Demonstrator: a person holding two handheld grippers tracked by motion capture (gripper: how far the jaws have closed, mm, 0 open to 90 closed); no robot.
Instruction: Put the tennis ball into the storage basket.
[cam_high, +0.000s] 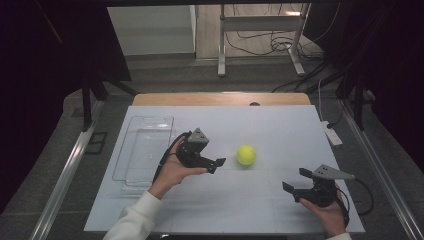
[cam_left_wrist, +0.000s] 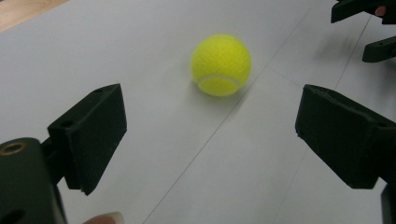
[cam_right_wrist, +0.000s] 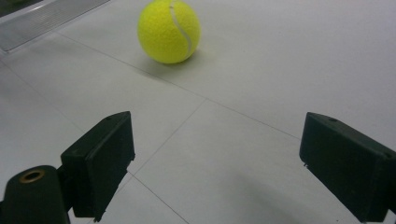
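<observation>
tennis ball (cam_high: 246, 155) alone on the white table (cam_high: 280, 130), between two spread grippers

the left gripper (cam_high: 219, 164) sits just left of the ball, jaws wide apart and aimed at it. the right gripper (cam_high: 296, 182) hangs nearer the table's front right, jaws also apart, holding nothing. a clear tray (cam_high: 145, 145) lies at far left.

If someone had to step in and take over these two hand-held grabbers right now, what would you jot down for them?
Left gripper: open, empty, pointed at the tennis ball and close beside it, not touching.
Right gripper: open, empty, farther back on the near right side of the table, also facing the ball.
Ball: lies free on the white table, between the two grippers.
Clear tray: at the table's left, nothing seen in it.
Done: no grasp yet.
Left: probably close the left gripper on the ball; the tray looks like the likely place for it.
</observation>
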